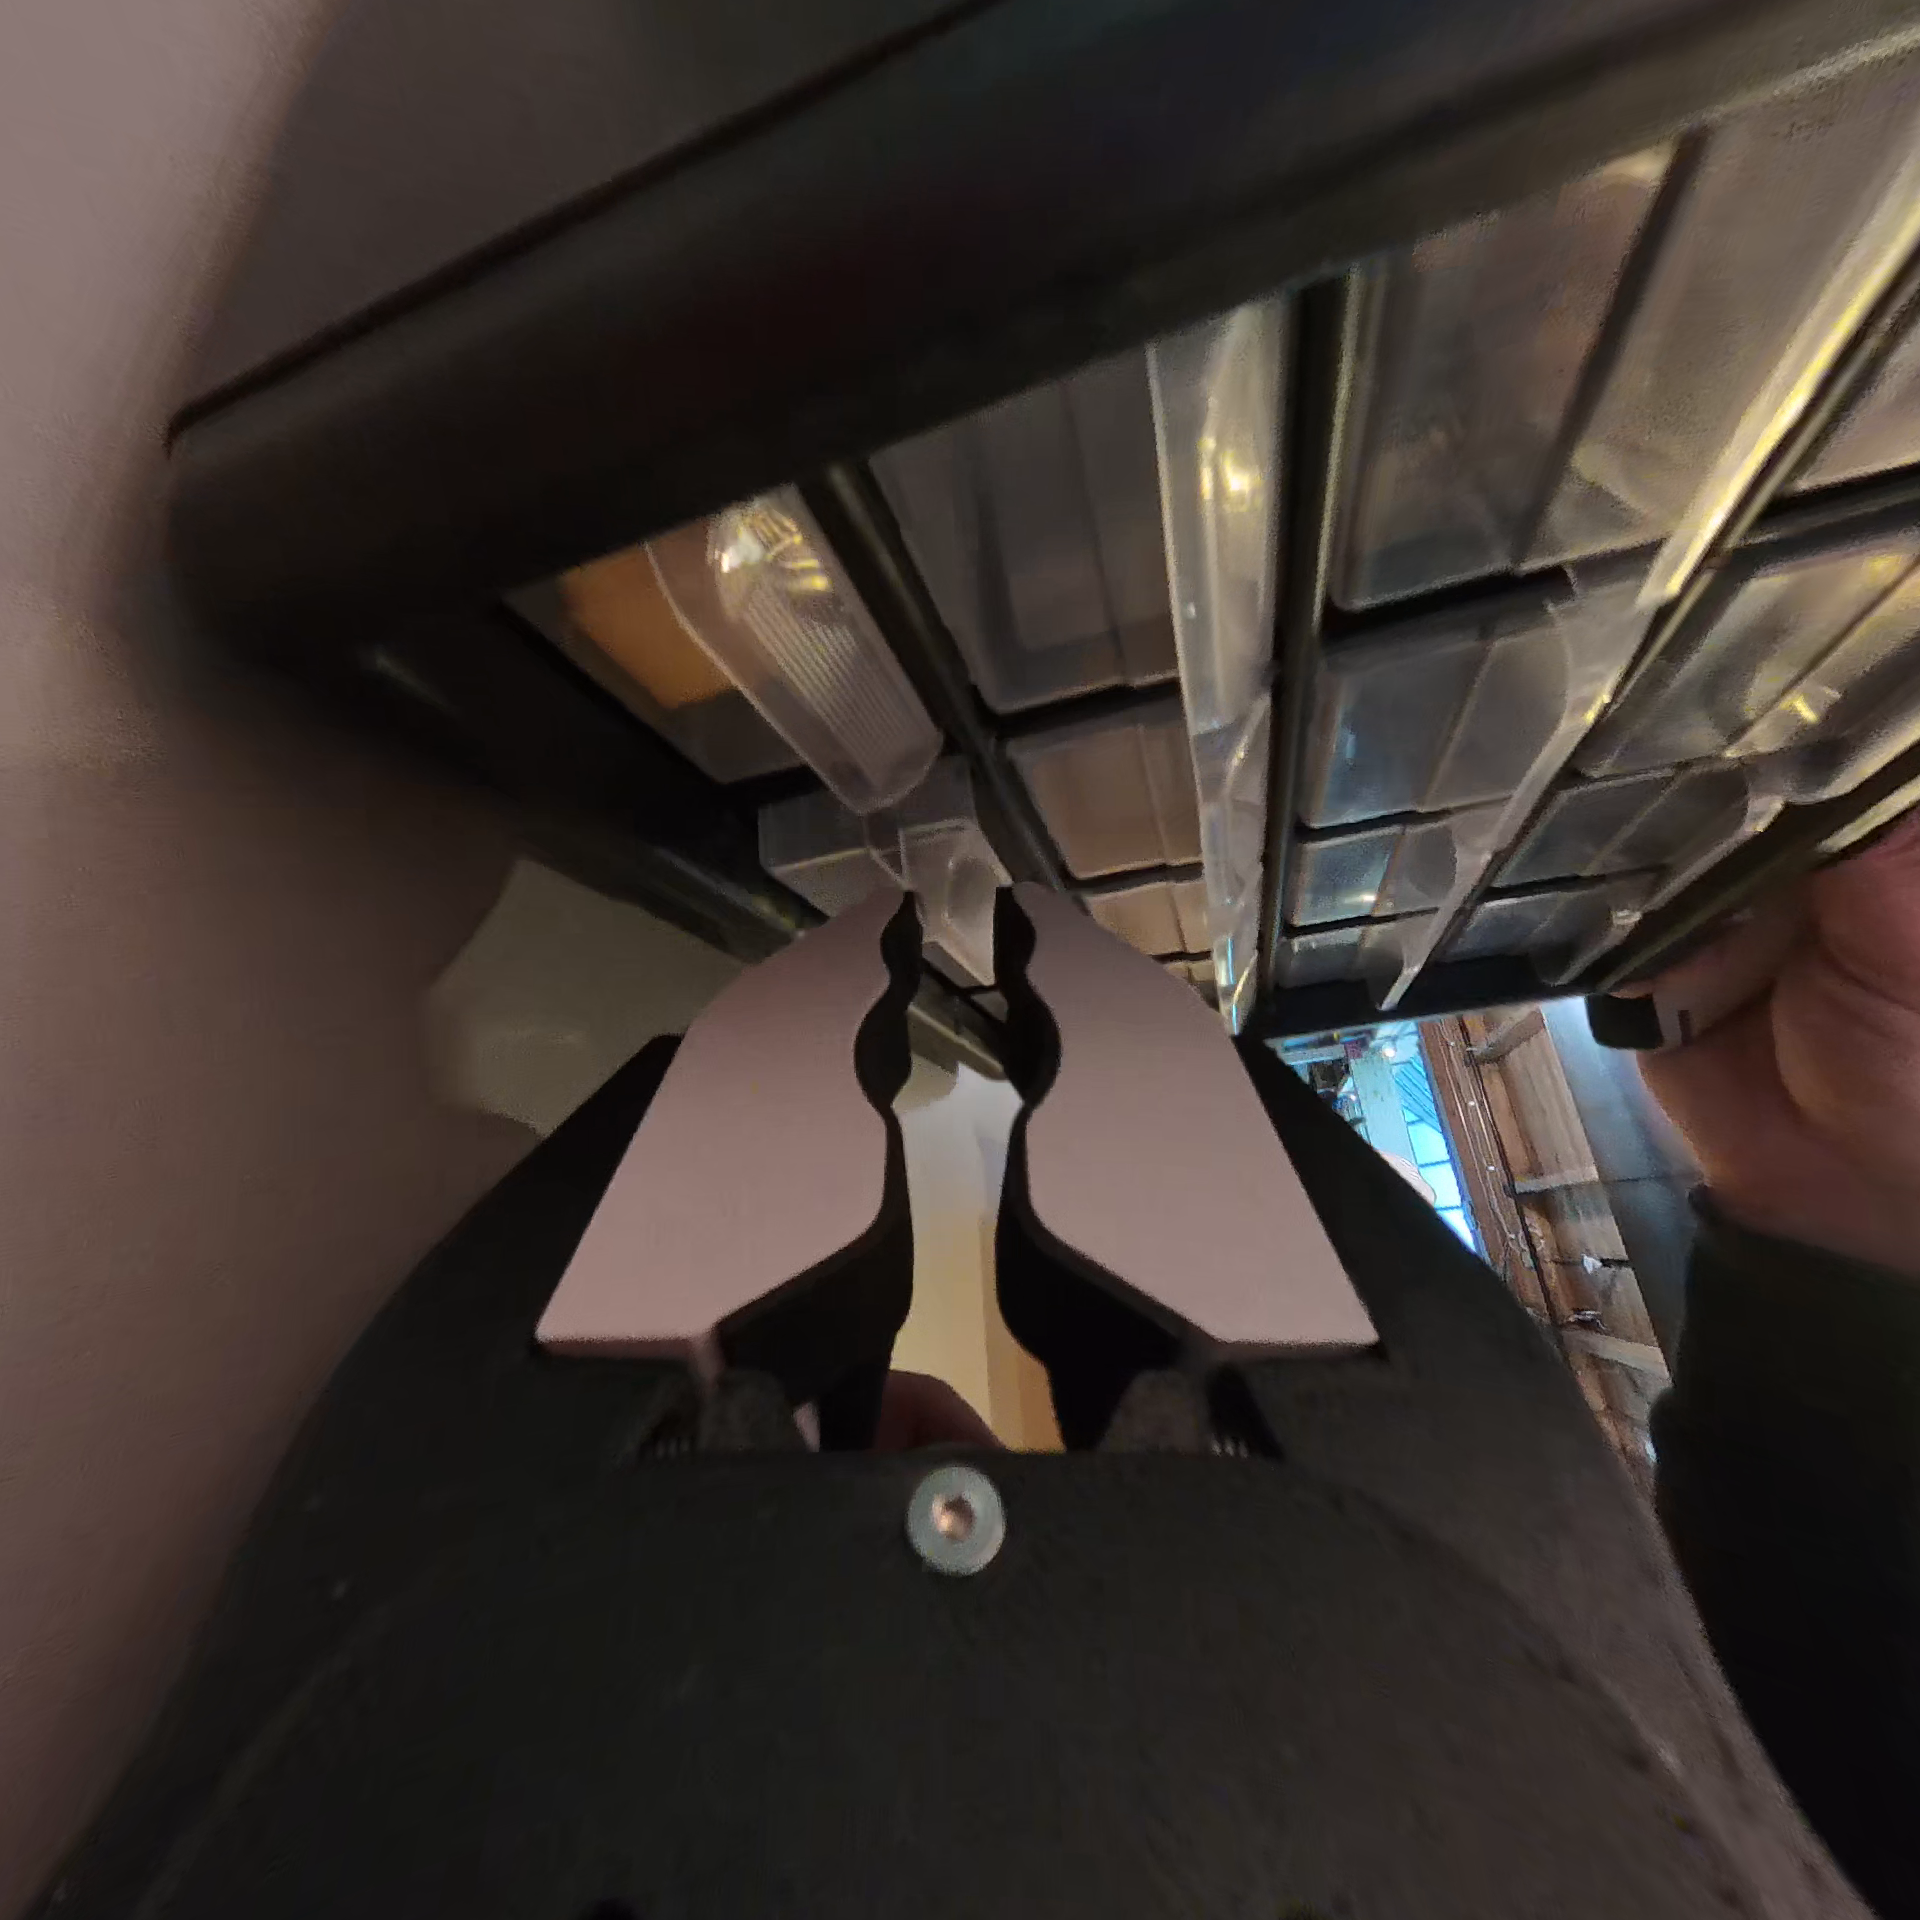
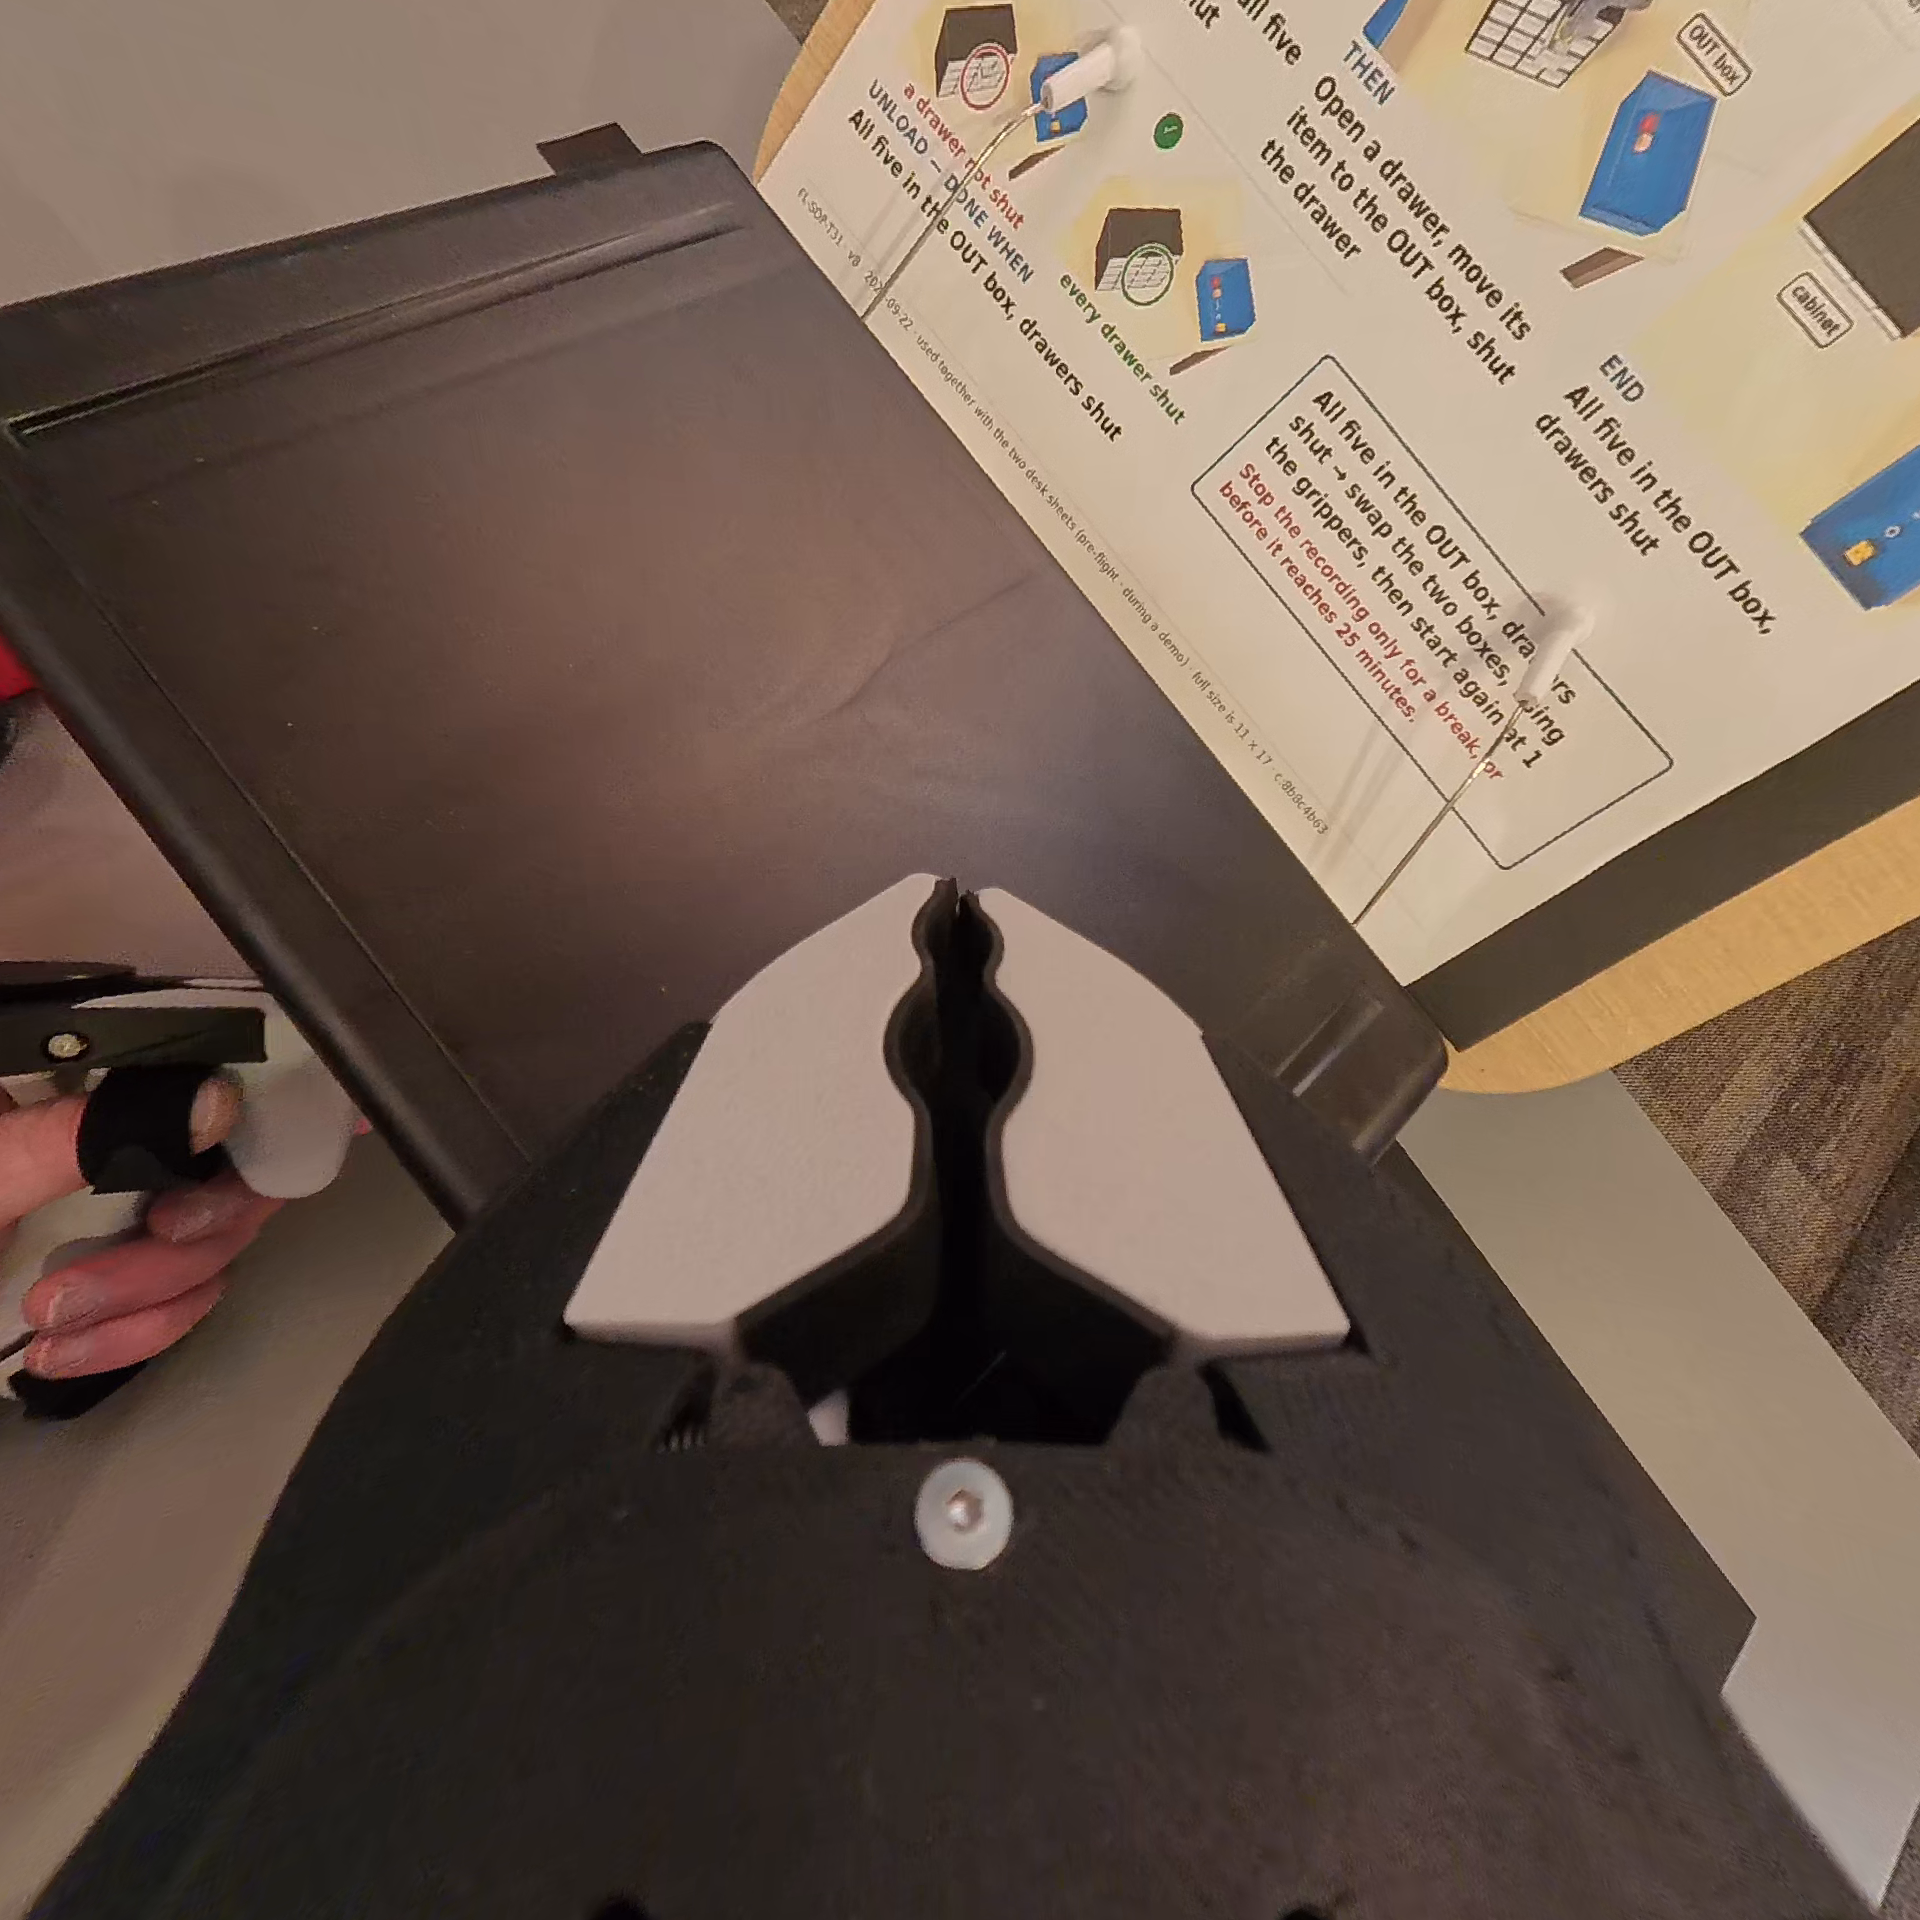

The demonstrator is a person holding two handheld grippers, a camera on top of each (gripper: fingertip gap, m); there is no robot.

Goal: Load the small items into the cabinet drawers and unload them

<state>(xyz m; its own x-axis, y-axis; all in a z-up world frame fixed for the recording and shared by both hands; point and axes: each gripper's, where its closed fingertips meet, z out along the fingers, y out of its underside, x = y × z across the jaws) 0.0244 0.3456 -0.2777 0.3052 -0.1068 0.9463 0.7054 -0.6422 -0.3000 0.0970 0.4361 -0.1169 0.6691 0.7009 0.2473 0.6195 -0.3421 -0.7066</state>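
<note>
Two risks stand out, in my judgement. The left tongs [image 1: 956, 914] stand slightly parted around the clear plastic pull tab [image 1: 951, 883] of a small transparent drawer [image 1: 831, 847] in the leftmost column of the black plastic cabinet with rows of clear drawers [image 1: 623, 343]; whether the pads actually press on the tab I cannot tell, and so thin and slick a lip could slip free if the pull comes at an angle. The other risk is that the whole cabinet tips or slides as a drawer is tugged, since it looks light. The right tongs [image 2: 958, 891] are closed on nothing, their tips meeting over the cabinet's flat black top panel [image 2: 623, 582], apparently resting there to brace it, though contact is not certain. A bare hand [image 1: 1829, 1049] shows at the cabinet's right edge in the left wrist view. The drawer above the gripped one holds something orange-yellow [image 1: 634, 634], dim behind its ribbed clear front; most other drawers look empty or too murky to judge. Beyond the cabinet, a printed instruction sheet [image 2: 1403, 343] lies on a pale wooden board [image 2: 1662, 977], on the grey counter [image 2: 1662, 1299].
</note>
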